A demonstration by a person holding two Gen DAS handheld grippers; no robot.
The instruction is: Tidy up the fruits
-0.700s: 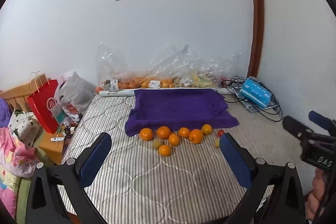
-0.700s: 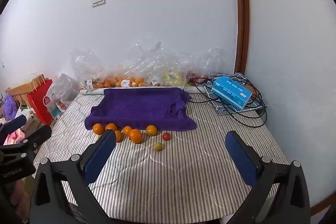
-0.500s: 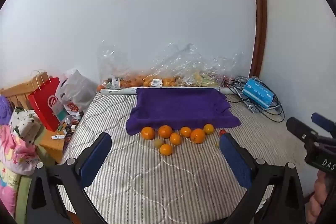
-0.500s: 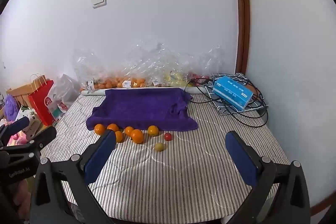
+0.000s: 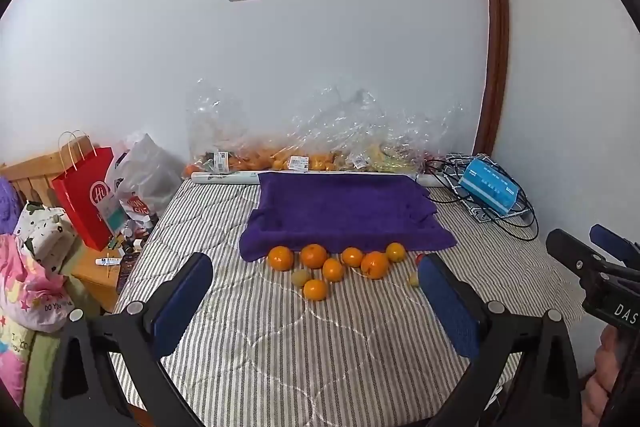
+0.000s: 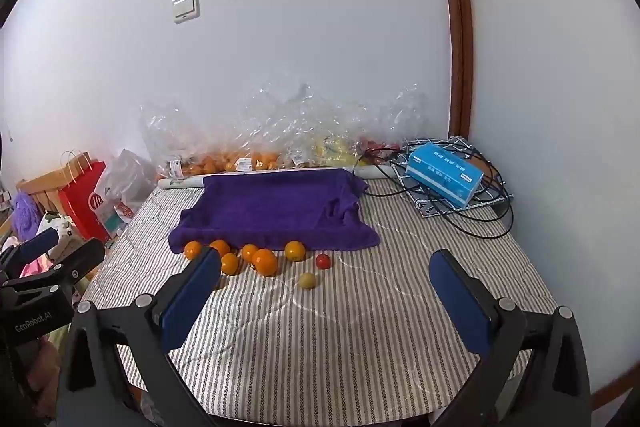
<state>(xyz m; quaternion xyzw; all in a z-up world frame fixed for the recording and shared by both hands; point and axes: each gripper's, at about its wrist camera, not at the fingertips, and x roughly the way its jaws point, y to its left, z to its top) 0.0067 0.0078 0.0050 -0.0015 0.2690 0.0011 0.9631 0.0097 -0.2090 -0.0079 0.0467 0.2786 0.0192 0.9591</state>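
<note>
Several oranges [image 5: 314,255] [image 6: 264,261] lie in a loose row on the striped bed cover [image 5: 280,339], just in front of a purple towel [image 5: 340,209] [image 6: 272,205]. A greenish fruit [image 5: 301,277] lies among them. A small red fruit [image 6: 323,261] and a small yellow fruit [image 6: 307,280] lie to the right of the oranges. My left gripper [image 5: 316,291] is open and empty, held back from the fruit near the bed's front edge. My right gripper [image 6: 326,287] is open and empty, also held back from the fruit.
Clear plastic bags of fruit [image 5: 320,143] line the wall behind the towel. A blue box [image 6: 444,173] on black cables sits at the back right. A red paper bag [image 5: 86,195] and clutter stand off the bed's left side.
Both grippers have moved a little forward and higher; the fruit and towel sit slightly lower in both views. Nothing on the bed has moved.
</note>
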